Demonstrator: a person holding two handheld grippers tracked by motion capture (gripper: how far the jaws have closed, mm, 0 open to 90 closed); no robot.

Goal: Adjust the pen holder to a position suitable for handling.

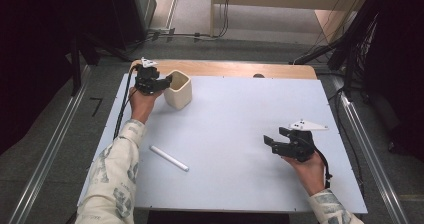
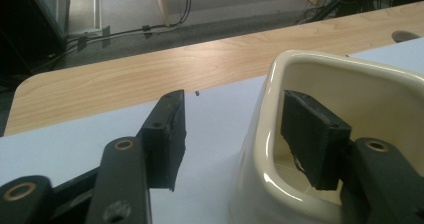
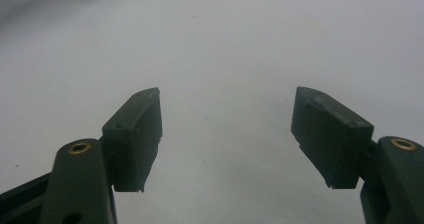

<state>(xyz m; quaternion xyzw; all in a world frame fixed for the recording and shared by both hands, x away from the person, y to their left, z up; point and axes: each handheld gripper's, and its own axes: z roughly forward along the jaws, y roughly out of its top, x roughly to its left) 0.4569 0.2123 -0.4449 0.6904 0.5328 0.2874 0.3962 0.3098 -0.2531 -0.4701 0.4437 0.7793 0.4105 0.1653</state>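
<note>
A cream, square-mouthed cup (image 1: 178, 89) stands upright at the far left of the pale blue mat (image 1: 240, 114). My left gripper (image 1: 167, 81) reaches it from the left. In the left gripper view the cup (image 2: 320, 64) has its near wall between the jaws of the left gripper (image 2: 235, 104): one jaw is inside the cup, the other outside with a gap to the wall, so nothing is clamped. My right gripper (image 1: 269, 143) is low over the mat at the right. In its own view the right gripper (image 3: 227, 96) is open over bare mat.
A white rod (image 1: 169, 158) lies on the mat at the front left, between the two hands. The wooden tabletop (image 1: 225, 68) shows as a strip behind the mat, with cables on the floor beyond it.
</note>
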